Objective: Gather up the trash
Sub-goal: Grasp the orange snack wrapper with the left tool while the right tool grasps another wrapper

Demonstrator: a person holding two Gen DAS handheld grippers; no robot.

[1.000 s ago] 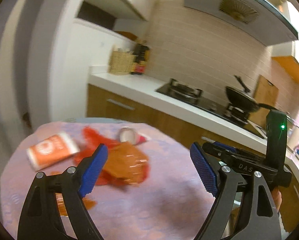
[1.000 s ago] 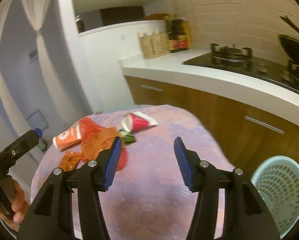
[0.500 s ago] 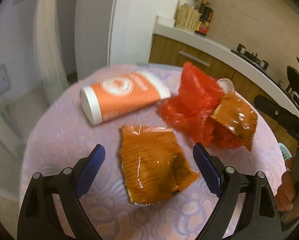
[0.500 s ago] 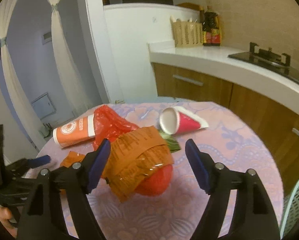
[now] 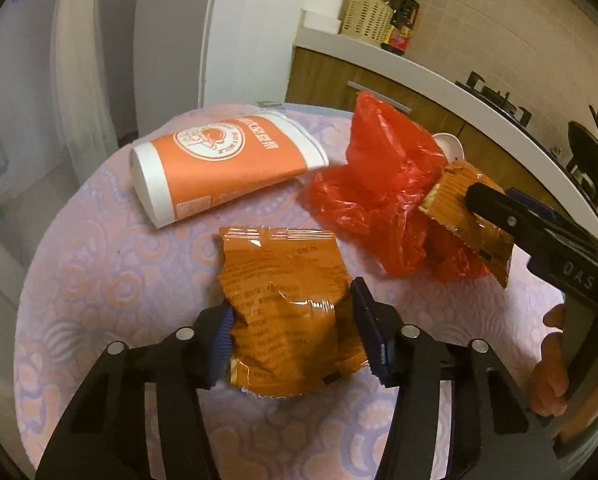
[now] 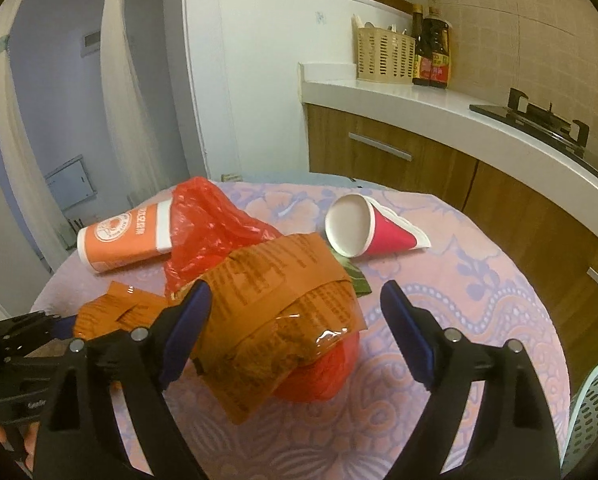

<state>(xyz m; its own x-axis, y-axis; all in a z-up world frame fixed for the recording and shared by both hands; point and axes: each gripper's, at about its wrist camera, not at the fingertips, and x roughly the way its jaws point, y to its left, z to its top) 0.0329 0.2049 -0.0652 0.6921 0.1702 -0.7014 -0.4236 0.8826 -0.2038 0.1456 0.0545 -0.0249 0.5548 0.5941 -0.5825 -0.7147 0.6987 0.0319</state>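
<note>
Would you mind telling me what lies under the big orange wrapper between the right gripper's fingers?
The orange wrapper rests on a crumpled red plastic bag, which bulges out beneath its near edge. A green scrap peeks out beside it. Anything else beneath is covered.

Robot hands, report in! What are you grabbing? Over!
Left gripper shut on flat orange wrapper. Right gripper open around second orange wrapper. Red bag underneath it.

The bench [image 5: 99, 264] has a lilac cloth with pink swirl pattern. The snack wrapper [image 5: 283, 300] is orange with dark print. The plastic bag [image 5: 375, 184] is bright red, the big cup [image 5: 227, 168] is orange and white, and the paper cone [image 6: 383, 236] is crimson, white inside
</note>
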